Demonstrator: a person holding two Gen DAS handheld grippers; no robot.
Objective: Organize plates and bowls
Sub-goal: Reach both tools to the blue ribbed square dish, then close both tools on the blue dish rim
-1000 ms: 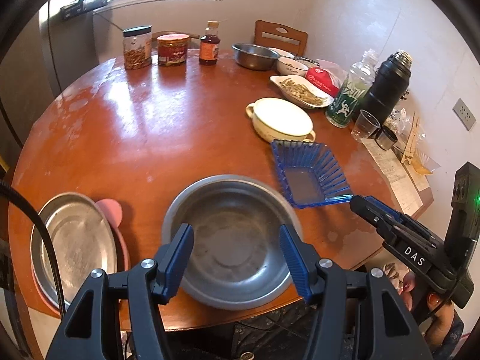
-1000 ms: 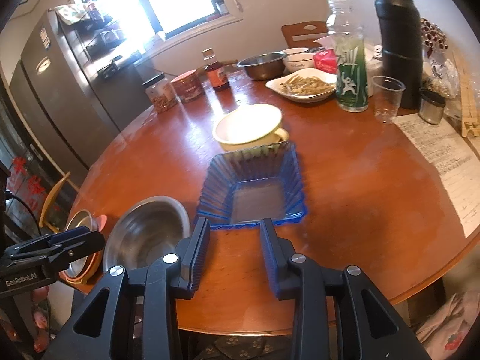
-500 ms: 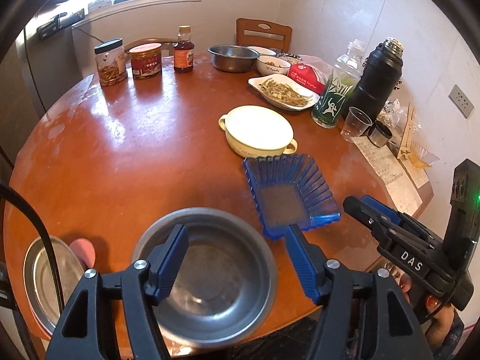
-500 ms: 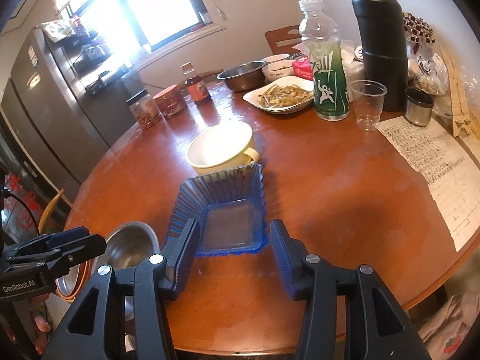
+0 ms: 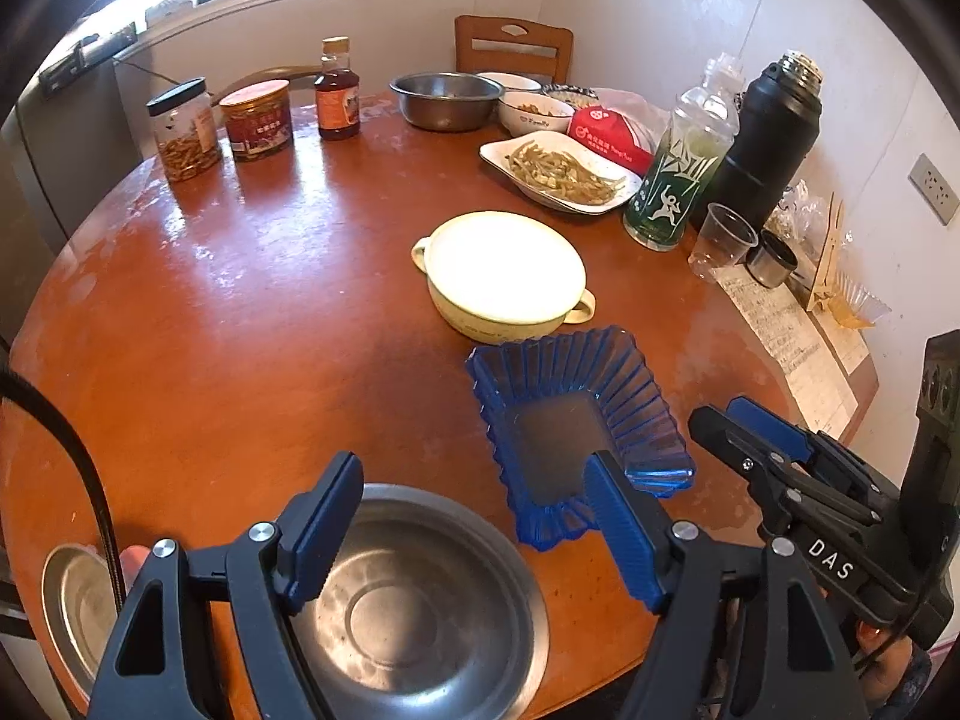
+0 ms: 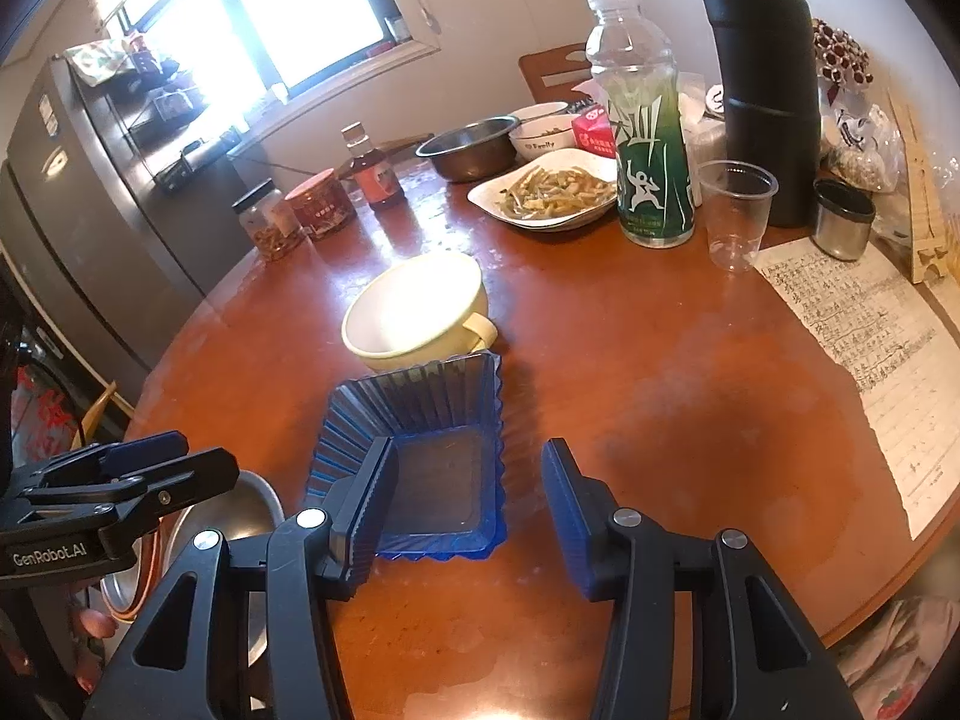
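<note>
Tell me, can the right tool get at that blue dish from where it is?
Probably yes: the right tool is open, the blue dish lies just ahead, and nothing stands between them.

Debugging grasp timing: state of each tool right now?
Left tool: open, jaws opening, holding nothing, above the steel bowl.
Right tool: open, empty; blue dish lies between its fingers, not gripped.

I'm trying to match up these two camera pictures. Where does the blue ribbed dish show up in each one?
Left wrist view: the blue ribbed dish sits right of centre, low, its near corner behind the left tool's right-hand finger.
Right wrist view: the dish lies low and centre-left, just ahead of the tool's fingers.
Shared landmark: the cream two-handled bowl stands just beyond the dish in both.
</note>
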